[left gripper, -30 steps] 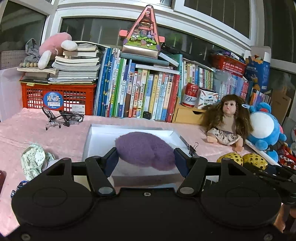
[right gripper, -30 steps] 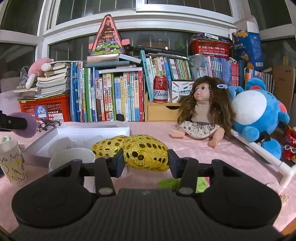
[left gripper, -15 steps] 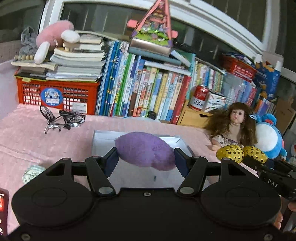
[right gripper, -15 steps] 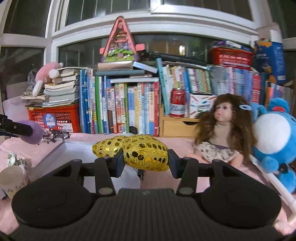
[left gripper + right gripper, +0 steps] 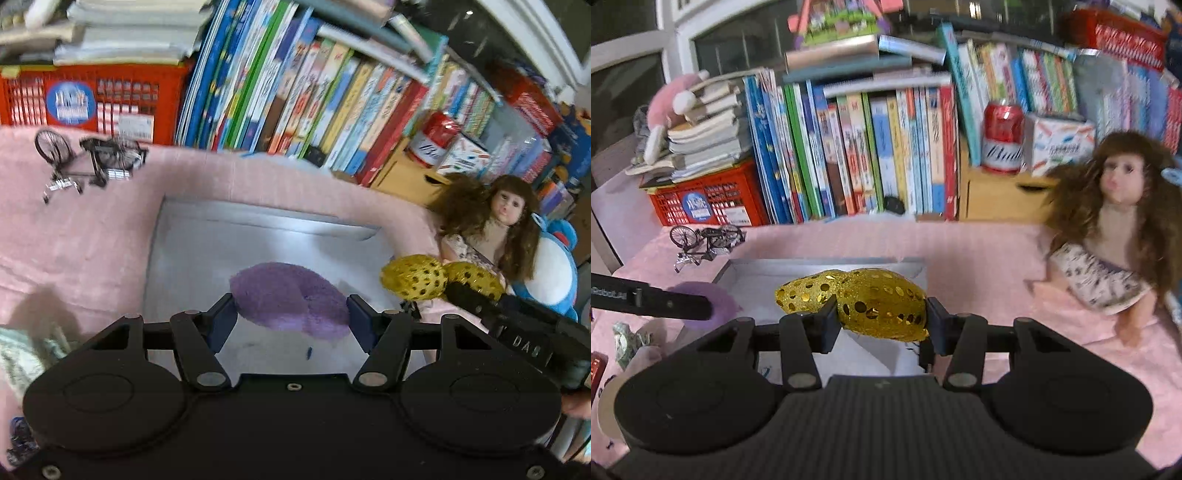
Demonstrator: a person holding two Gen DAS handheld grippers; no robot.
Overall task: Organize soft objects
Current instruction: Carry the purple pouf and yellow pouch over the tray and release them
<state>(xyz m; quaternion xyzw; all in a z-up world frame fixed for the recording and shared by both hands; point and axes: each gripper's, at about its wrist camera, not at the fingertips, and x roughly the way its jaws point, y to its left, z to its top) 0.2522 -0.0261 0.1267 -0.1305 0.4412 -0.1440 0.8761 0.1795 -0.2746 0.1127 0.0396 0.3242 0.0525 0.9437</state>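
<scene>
Pink cloth covers the worktop, and both tongs now hang over the shallow grey box lying on it. Left tongs are clamped on a purple plush pad, held in the air above the box floor; right tongs are clamped on a gold sequined cushion, its left lobe sticking out past the grip, and they sit over the right part of the same box. Compared with a second ago, both cameras have tipped downward and come forward, so the box fills more of each view and the window has dropped out of sight; I judge that the two soft things are about to be lowered in, with the release not yet made. From the left view the gold cushion hangs close to the box's right wall, near the purple pad, so the two loads could crowd each other as they go down. Further out, a long-haired doll sits to the right with a blue plush toy behind her, both likely still to be sorted. A small model bicycle stands at far left, and a row of books beside a red crate lines the back, well clear of the drop.
</scene>
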